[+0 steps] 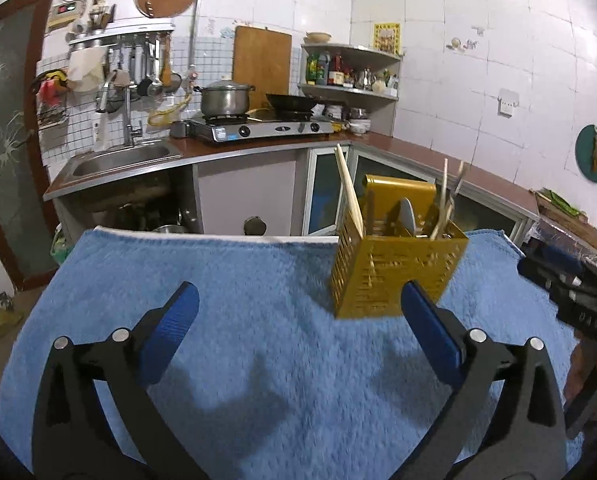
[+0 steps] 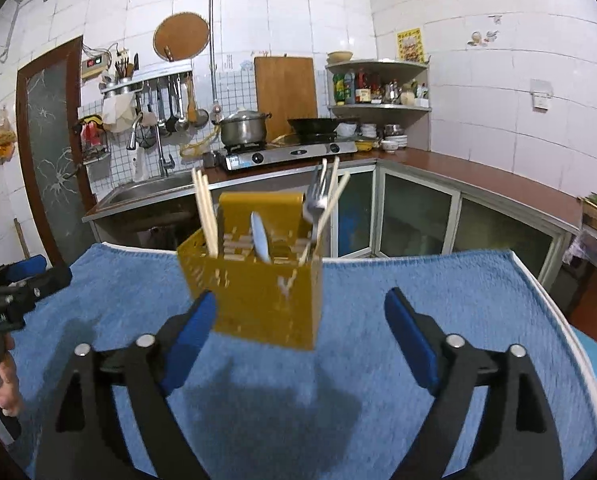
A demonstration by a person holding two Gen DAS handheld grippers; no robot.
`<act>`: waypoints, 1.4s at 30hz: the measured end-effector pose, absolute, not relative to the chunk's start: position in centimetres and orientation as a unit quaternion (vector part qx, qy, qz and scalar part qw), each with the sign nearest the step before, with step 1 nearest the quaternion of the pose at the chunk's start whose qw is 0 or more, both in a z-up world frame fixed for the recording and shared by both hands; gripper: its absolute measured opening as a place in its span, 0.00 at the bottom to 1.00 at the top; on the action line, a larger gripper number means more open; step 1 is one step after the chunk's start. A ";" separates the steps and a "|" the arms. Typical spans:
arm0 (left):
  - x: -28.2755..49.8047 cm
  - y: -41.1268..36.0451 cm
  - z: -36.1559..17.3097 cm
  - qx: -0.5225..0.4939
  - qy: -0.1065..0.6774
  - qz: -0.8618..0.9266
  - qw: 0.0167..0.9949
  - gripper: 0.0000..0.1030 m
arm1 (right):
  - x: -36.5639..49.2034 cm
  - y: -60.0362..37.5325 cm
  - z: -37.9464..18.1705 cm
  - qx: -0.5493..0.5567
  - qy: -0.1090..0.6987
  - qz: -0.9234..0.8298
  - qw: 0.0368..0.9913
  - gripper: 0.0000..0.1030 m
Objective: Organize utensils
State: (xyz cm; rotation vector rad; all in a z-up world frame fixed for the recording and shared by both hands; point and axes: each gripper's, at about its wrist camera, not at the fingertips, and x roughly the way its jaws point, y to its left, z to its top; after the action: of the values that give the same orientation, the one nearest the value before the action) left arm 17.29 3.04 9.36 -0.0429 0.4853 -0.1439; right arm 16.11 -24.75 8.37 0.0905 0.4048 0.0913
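Both my grippers stand wide open and hold nothing: the left gripper (image 1: pixel 298 328) has the yellow utensil holder (image 1: pixel 394 272) ahead, just beyond its right-hand finger; the right gripper (image 2: pixel 300 332) has it ahead beside its left-hand finger. It sits on the blue towel (image 1: pixel 258 280), holding chopsticks (image 2: pixel 207 216), a fork (image 2: pixel 316 200) and a spoon (image 2: pixel 260 236). I judge it light, stiff, tippy; I'd grip the side walls. Its contents below the rim stay hidden, blurred.

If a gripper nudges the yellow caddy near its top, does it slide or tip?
Likely tips: the yellow caddy stands tall and narrow on a plush blue towel that probably resists sliding. Its chopsticks and fork rise above the rim, adding top weight.
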 end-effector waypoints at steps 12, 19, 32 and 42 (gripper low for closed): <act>7.8 1.6 5.8 -0.007 0.192 -0.007 0.981 0.95 | 5.3 -23.0 4.3 0.068 0.172 0.050 0.981 0.96; 6.6 0.9 3.7 0.021 0.185 0.011 0.982 0.95 | 4.2 -22.4 2.2 0.053 0.169 0.043 0.983 0.96; 6.7 0.3 2.2 0.031 0.198 -0.008 0.980 0.95 | 3.5 -22.6 2.3 0.043 0.157 0.002 0.987 0.96; 6.3 0.4 2.4 0.028 0.192 -0.013 0.981 0.95 | 3.9 -23.0 2.3 0.044 0.167 -0.016 0.985 0.96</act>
State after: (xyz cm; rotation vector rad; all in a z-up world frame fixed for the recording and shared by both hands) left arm 6.30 0.40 2.39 0.0569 0.3858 -0.0267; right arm 3.90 -22.97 2.35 0.0875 0.3364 -0.0331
